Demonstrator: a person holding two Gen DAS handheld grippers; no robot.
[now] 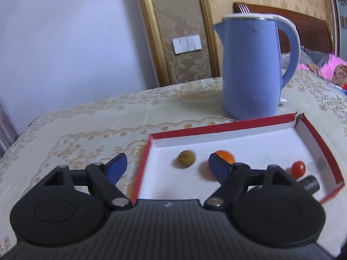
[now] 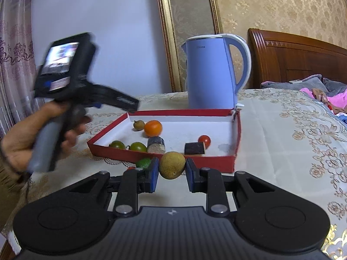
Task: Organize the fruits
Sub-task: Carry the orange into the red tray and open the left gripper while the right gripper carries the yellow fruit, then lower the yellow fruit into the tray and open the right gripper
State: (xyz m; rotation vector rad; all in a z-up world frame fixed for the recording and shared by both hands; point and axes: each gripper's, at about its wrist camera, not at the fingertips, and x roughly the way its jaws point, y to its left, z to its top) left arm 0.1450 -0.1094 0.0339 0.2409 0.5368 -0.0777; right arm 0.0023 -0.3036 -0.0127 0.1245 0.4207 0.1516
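Blue-padded right gripper [image 2: 171,171]: clamped on a round tan-brown fruit [image 2: 172,165], held just short of the near wall of the red-rimmed white cardboard tray [image 2: 237,138].
Left gripper [image 1: 168,166]: jaws spread wide, empty, over the tray's left edge.
Done: orange fruit [image 2: 153,127], red tomato [image 2: 204,141], small brown fruit [image 2: 139,125] and two green fruits [image 2: 137,146] lie inside.
Left: held fruit; green lime-like fruit [image 2: 143,162] outside the near wall.
Background: blue kettle [image 2: 211,73] beyond the tray.

Both wrist views near, sharing tray [image 1: 219,127]
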